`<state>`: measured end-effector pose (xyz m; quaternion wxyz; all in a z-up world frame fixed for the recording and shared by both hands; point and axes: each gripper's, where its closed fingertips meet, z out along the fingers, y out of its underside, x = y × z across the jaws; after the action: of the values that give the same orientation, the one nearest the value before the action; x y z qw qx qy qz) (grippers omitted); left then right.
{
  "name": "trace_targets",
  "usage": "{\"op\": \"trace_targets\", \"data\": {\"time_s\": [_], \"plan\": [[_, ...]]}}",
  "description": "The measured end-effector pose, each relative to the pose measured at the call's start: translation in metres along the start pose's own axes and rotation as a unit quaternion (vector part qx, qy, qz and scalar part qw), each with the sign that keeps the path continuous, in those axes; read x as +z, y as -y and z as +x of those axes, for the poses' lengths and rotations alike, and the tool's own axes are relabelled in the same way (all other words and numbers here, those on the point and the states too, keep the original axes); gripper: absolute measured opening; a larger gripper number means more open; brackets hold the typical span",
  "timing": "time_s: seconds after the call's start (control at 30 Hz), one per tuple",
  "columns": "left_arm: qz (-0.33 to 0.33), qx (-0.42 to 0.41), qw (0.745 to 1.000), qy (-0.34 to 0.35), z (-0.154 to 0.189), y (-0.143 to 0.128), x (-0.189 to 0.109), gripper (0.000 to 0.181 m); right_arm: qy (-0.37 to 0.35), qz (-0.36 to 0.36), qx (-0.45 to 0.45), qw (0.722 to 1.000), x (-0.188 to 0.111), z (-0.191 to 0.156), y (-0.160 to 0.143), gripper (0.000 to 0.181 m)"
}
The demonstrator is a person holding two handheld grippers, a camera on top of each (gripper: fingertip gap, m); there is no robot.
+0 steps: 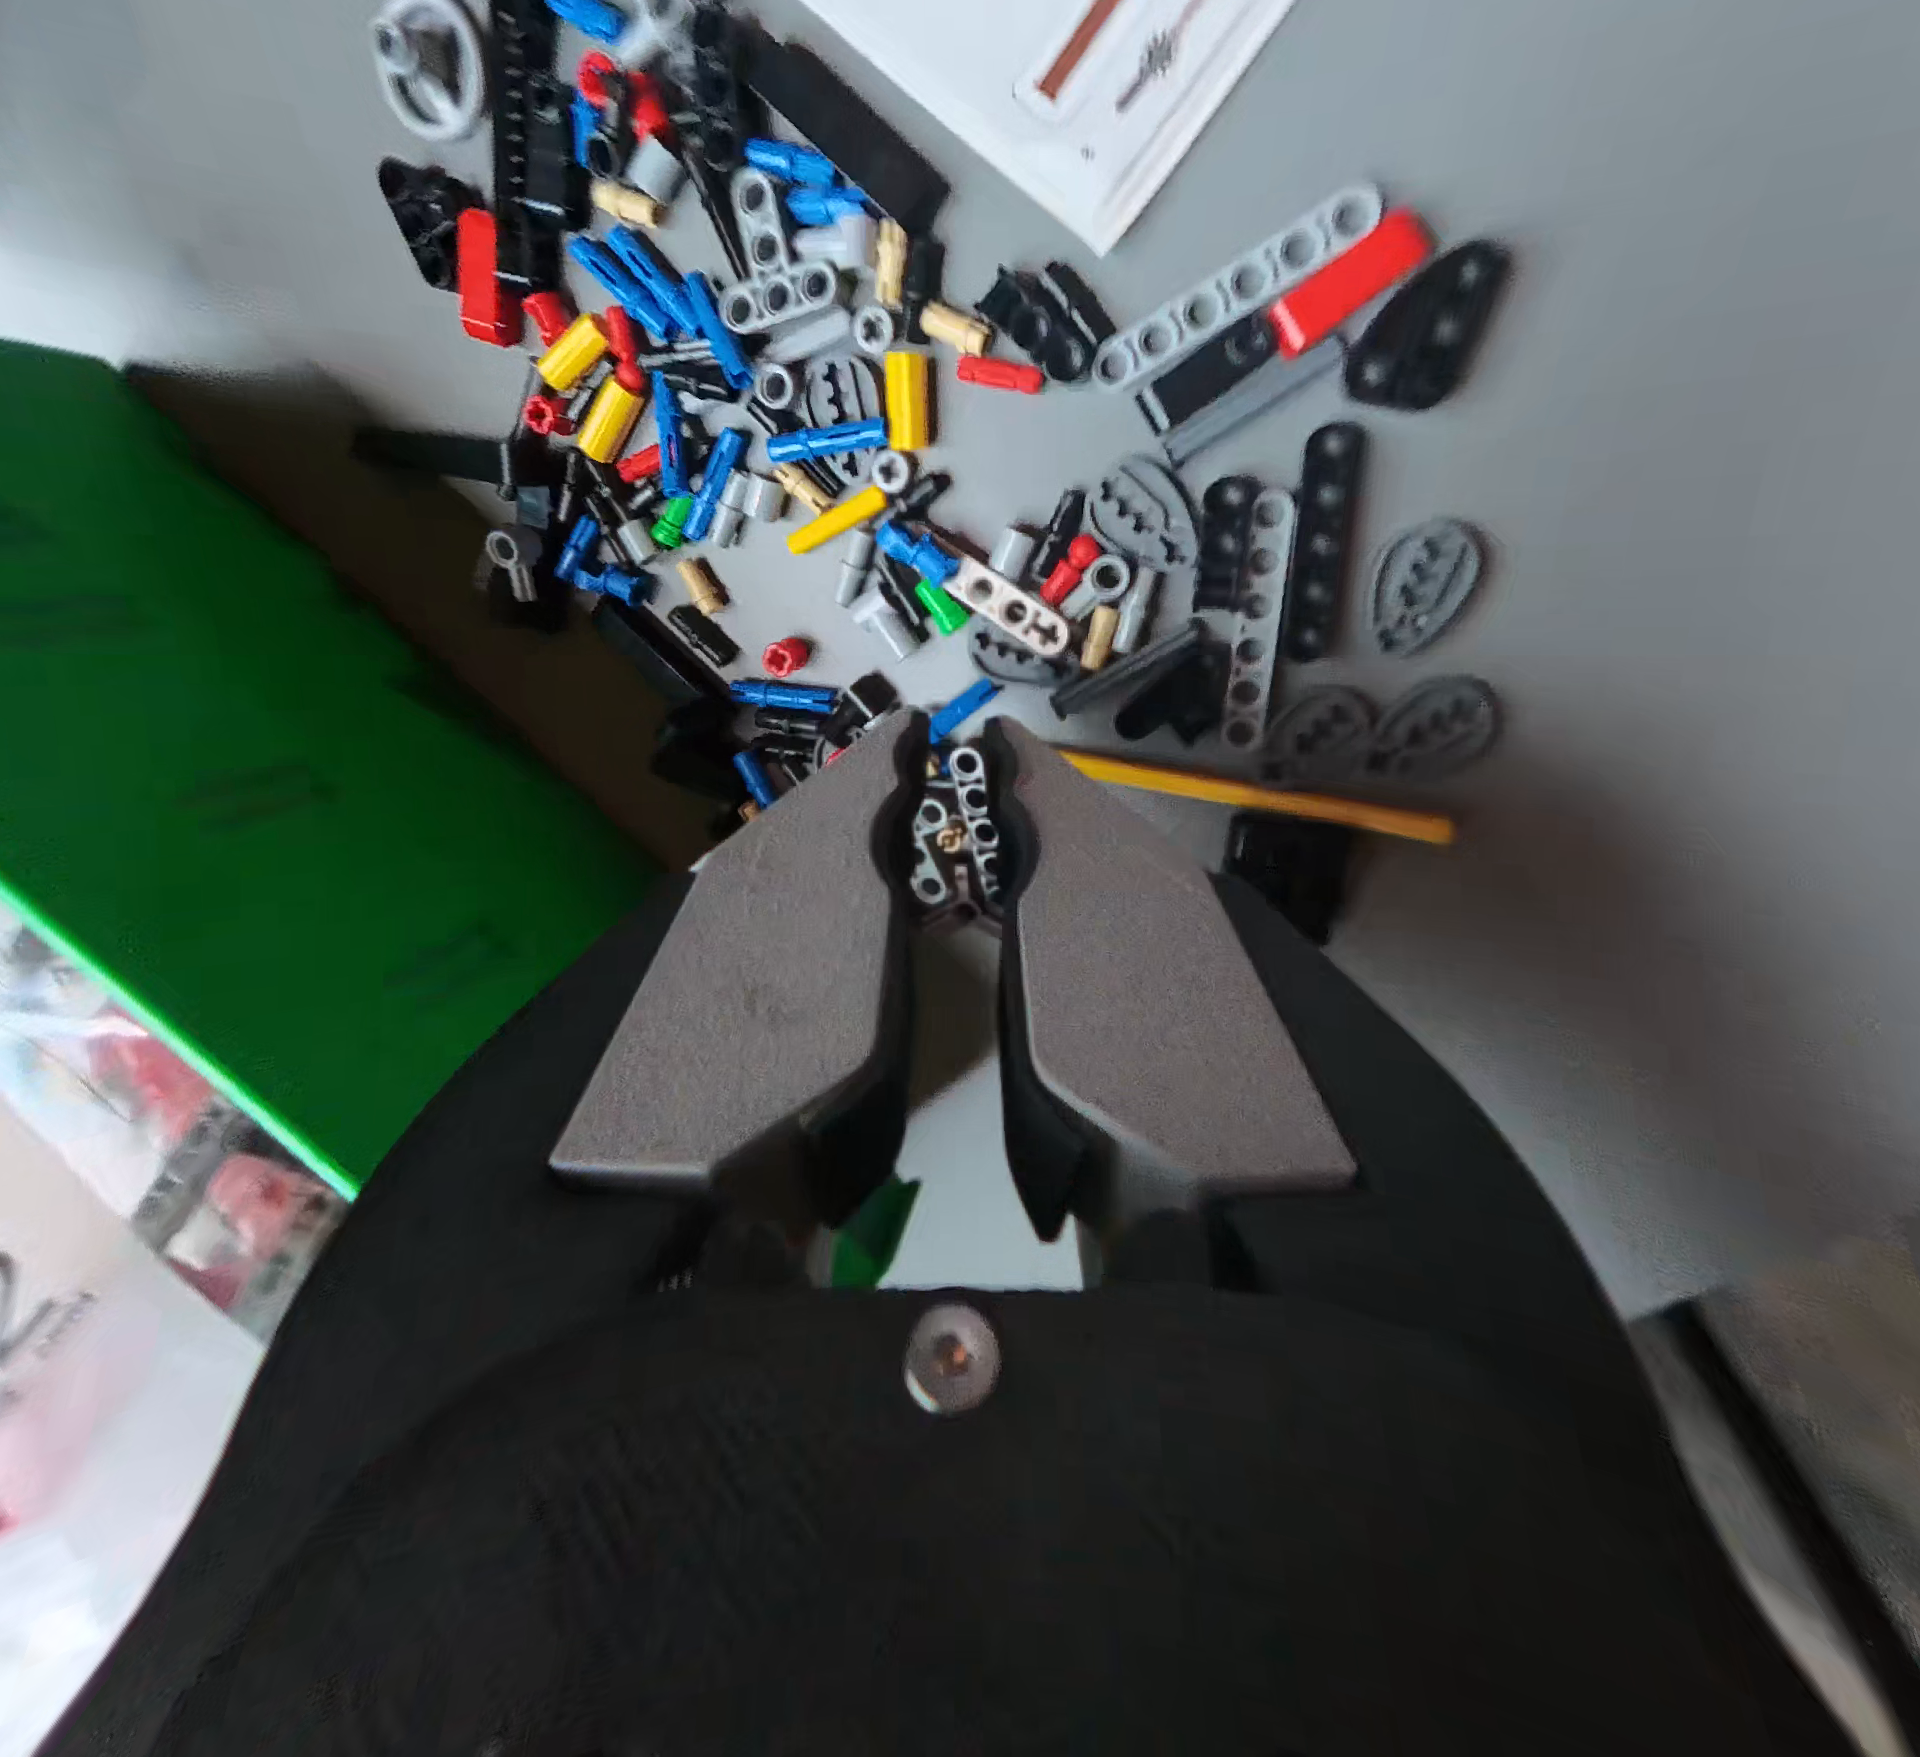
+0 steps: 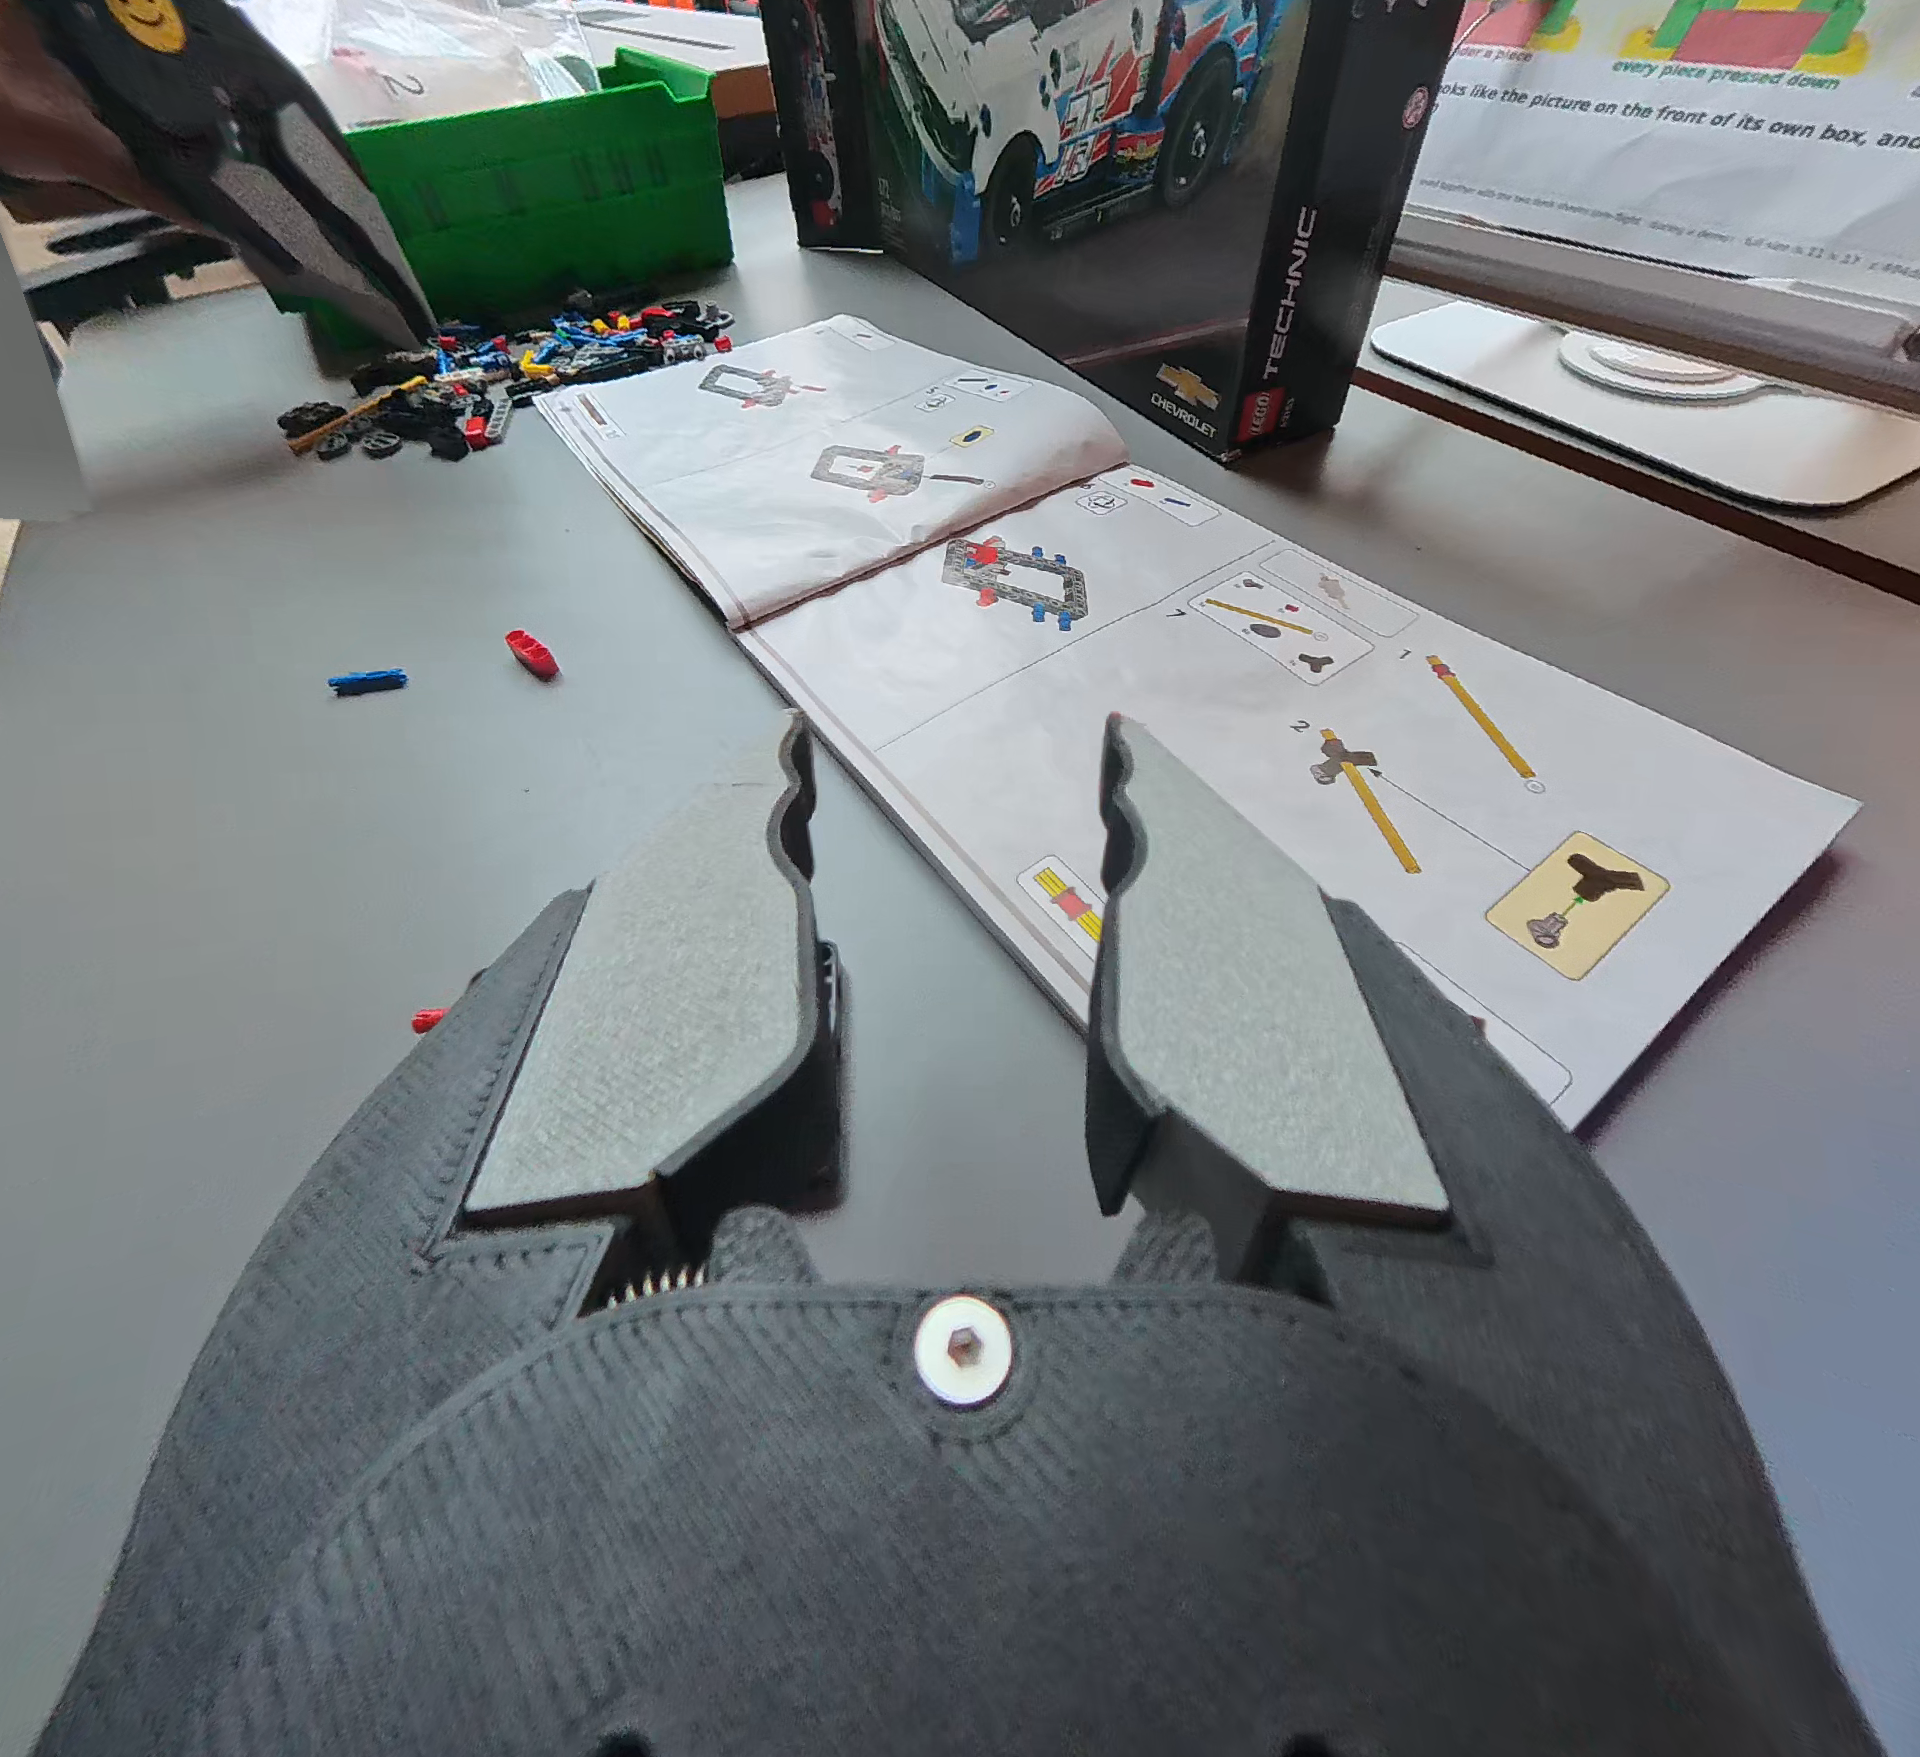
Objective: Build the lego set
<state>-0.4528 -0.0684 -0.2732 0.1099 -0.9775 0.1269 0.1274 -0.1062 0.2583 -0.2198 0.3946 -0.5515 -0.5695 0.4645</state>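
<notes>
The left claw (image 1: 954,731) hangs over the near edge of the pile of parts (image 1: 831,419), its fingers drawn narrow around a small grey-and-black frame (image 1: 961,829) of holed beams, held between the pads below the tips. A long yellow axle (image 1: 1257,798) lies on the grey table (image 1: 1610,512) just right of the tips, and a green bin (image 1: 239,751) sits to the left of the pile. The right claw (image 2: 956,741) is wide and holds nothing, hovering low over the table where it meets the near page of the open booklet (image 2: 1143,668). A blue pin (image 2: 367,681) and a red piece (image 2: 532,653) lie loose on the table left of the booklet, well apart from the pile. The set's box (image 2: 1091,97) stands upright behind the booklet, with the bin to its left.
</notes>
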Motion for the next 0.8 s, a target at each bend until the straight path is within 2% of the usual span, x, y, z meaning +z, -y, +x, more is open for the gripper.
{"op": "trace_targets", "data": {"time_s": [0.07, 0.13, 0.27, 0.4, 0.6, 0.67, 0.73, 0.8], "plan": [[-0.034, 0.053, 0.998, 0.002, -0.001, -0.005, 0.003, 0.011, 0.004, 0.001, -0.001, 1.0, 0.0, -0.002, 0.001, 0.053], [-0.04, 0.088, 0.995, -0.012, 0.0, -0.004, 0.005, 0.01, 0.007, 0.003, -0.002, 1.0, -0.001, -0.004, 0.001, 0.052], [-0.042, 0.114, 0.991, -0.054, 0.008, 0.001, 0.008, 0.015, 0.012, 0.007, -0.002, 1.0, -0.002, -0.006, 0.003, 0.052], [-0.085, 0.133, 0.987, -0.028, -0.003, -0.01, 0.017, 0.007, 0.012, 0.012, -0.003, 1.0, -0.003, -0.006, 0.005, 0.051], [-0.084, 0.138, 0.986, -0.034, -0.002, -0.01, 0.016, 0.003, 0.014, 0.013, 0.0, 1.0, -0.004, -0.007, 0.005, 0.051], [-0.079, 0.133, 0.988, -0.015, -0.009, -0.009, 0.01, 0.003, 0.015, 0.014, 0.0, 1.0, -0.004, -0.007, 0.006, 0.051], [-0.055, 0.11, 0.992, -0.003, -0.013, -0.002, -0.003, 0.003, 0.015, 0.016, -0.001, 1.0, -0.005, -0.008, 0.006, 0.05], [-0.004, 0.079, 0.997, -0.018, -0.003, 0.018, -0.021, 0.003, 0.015, 0.016, -0.002, 1.0, -0.005, -0.008, 0.007, 0.05]]}}
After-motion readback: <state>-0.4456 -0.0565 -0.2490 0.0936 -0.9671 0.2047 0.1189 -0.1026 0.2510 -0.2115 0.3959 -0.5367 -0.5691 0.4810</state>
